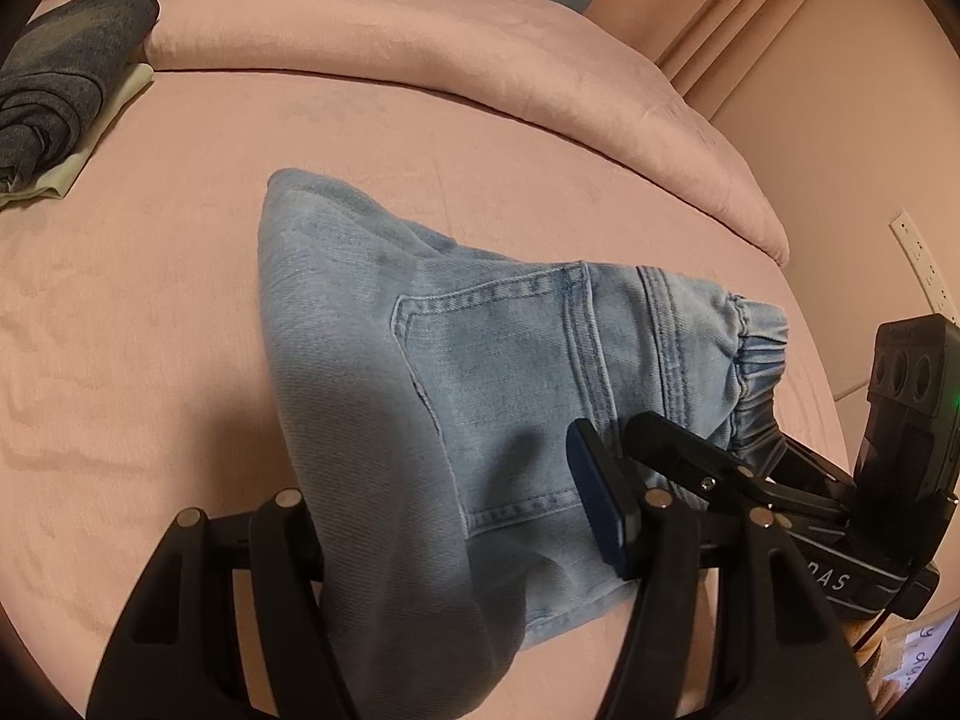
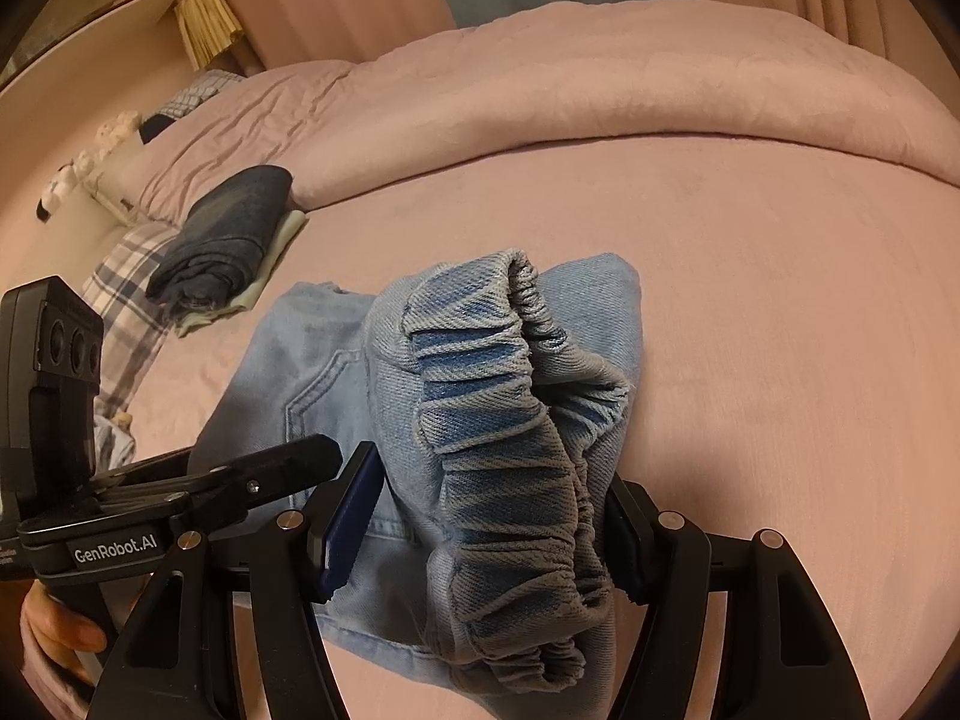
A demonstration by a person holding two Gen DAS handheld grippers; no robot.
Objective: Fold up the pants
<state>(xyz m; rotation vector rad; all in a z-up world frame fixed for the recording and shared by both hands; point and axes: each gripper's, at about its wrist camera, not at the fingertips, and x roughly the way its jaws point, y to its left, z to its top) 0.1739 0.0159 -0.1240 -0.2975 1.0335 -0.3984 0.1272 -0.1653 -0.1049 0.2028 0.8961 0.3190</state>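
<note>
Light blue jeans lie partly folded on the pink bed, back pocket up. My left gripper has denim draped between its jaws, which stand wide apart; the cloth hides its left pad, so the grip is unclear. My right gripper has the elastic waistband bunched between its jaws, which press on it from both sides. The right gripper also shows in the left wrist view at the waistband. The left gripper shows in the right wrist view, beside the jeans.
A folded dark denim garment on a pale cloth lies at the far left of the bed. A rolled pink duvet runs along the back. A wall with a power strip stands to the right. A plaid pillow lies at left.
</note>
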